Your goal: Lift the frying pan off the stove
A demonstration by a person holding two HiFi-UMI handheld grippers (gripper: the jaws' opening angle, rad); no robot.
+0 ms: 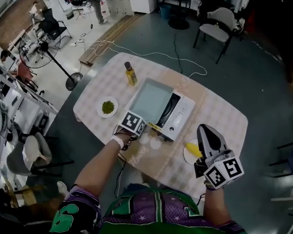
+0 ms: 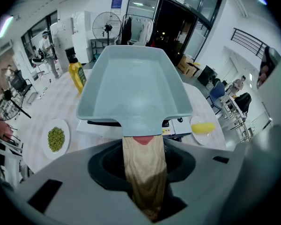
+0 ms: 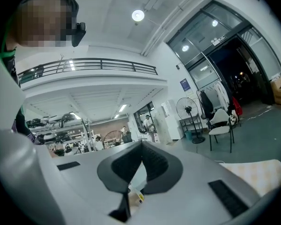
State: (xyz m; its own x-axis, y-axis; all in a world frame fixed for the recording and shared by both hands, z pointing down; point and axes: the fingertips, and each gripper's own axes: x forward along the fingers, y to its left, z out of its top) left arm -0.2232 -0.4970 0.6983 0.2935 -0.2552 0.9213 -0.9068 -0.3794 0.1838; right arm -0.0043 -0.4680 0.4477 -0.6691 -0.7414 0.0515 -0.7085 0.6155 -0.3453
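A square pale grey-blue frying pan (image 1: 151,100) (image 2: 131,83) sits over the left part of a white portable stove (image 1: 179,117) (image 2: 178,125) on the checkered table. Its light wooden handle (image 2: 143,168) points toward me and runs between the jaws of my left gripper (image 1: 145,129) (image 2: 144,156), which is shut on it. I cannot tell whether the pan's base still touches the stove. My right gripper (image 1: 208,131) (image 3: 136,172) is held up near the table's front right, jaws pointing up and shut, with nothing in them.
A yellow oil bottle (image 1: 131,73) (image 2: 76,76) stands behind the pan. A plate of green peas (image 1: 108,107) (image 2: 56,138) lies to its left, and a plate with something yellow (image 1: 190,151) (image 2: 203,127) to the front right. Chairs and a floor fan (image 1: 71,79) surround the table.
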